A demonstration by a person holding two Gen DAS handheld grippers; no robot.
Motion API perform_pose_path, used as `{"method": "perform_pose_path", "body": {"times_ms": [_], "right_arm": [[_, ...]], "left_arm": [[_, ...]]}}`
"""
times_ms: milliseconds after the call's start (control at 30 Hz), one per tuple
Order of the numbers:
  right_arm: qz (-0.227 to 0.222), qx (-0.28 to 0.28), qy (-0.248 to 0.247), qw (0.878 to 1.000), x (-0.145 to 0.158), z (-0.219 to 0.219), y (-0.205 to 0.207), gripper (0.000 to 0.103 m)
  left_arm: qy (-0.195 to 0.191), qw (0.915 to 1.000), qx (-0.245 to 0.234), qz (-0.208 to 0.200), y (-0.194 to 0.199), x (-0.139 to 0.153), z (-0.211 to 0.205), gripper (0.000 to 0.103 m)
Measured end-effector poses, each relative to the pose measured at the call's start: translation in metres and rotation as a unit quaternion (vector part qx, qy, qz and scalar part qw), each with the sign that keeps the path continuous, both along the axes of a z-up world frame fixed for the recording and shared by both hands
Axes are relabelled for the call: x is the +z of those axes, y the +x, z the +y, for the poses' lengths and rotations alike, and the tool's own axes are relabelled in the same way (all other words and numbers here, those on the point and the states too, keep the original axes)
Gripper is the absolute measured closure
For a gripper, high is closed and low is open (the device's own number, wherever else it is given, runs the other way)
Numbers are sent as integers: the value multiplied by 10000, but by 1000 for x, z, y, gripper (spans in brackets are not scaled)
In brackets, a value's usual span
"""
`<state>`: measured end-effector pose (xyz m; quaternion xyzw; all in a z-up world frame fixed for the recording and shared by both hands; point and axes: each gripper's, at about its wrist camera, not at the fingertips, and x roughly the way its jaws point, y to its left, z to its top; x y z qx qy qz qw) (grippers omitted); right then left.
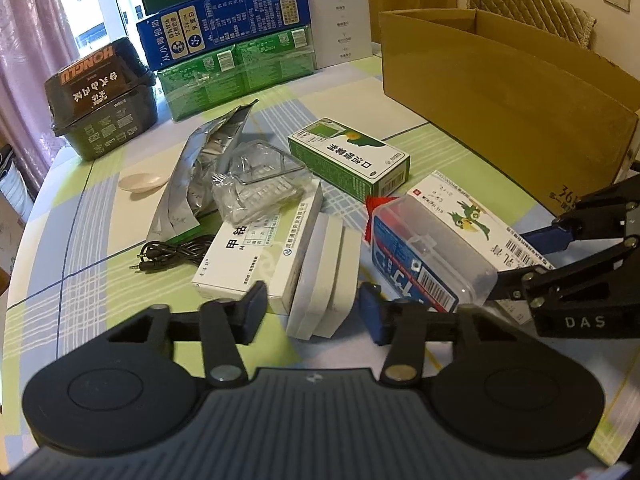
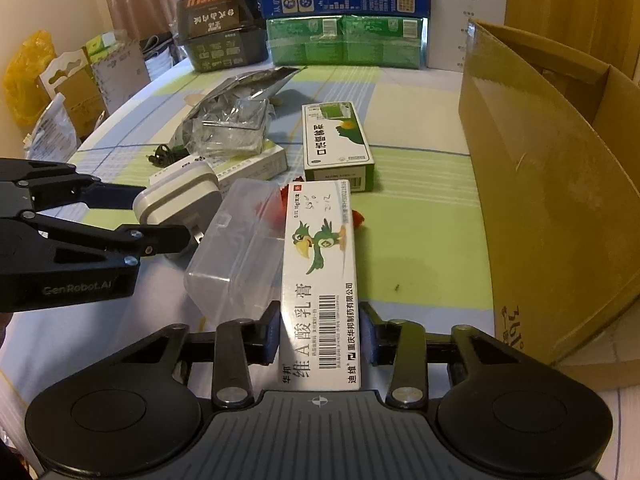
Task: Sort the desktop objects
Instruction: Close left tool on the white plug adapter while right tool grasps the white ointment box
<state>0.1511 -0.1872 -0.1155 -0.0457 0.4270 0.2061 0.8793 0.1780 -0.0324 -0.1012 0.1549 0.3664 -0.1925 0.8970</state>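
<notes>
In the left wrist view my left gripper (image 1: 312, 312) stands open, its pads on either side of a white-grey power adapter (image 1: 320, 276) that leans on a white medicine box (image 1: 256, 256). A small gap shows at the left pad. The right wrist view shows the same adapter (image 2: 176, 200) between the left gripper (image 2: 166, 216) fingers. My right gripper (image 2: 320, 332) is shut on the near end of a long white ointment box with a green parrot (image 2: 320, 248). That box (image 1: 460, 208) rests partly on a clear plastic case (image 1: 428, 256).
A large open cardboard box (image 2: 540, 168) stands on the right. A green medicine box (image 1: 352, 160), a foil bag (image 1: 208, 160), a clear blister pack (image 1: 260, 180), a black cable (image 1: 172, 256) and a white spoon (image 1: 142, 182) lie mid-table. Stacked cartons (image 1: 224, 20) and a black tub (image 1: 104, 96) line the back.
</notes>
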Motion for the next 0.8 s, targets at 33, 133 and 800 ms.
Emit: {"method": "perform_pose_path", "body": {"times_ms": [33,133,800], "right_arm": [[-6,-6,1,10000,1,-1,0,67],[-12,-26,-13,10000,3,-1,-3,67],[217,-256,-224,9992,11,-30,-73,63]], "left_arm": [[-7,10000,-13,5,-1,0,0,67],[32,10000,-15,5,-6,-1,-2,78],[-170,9980,435,428,-102,7,-18,70]]}}
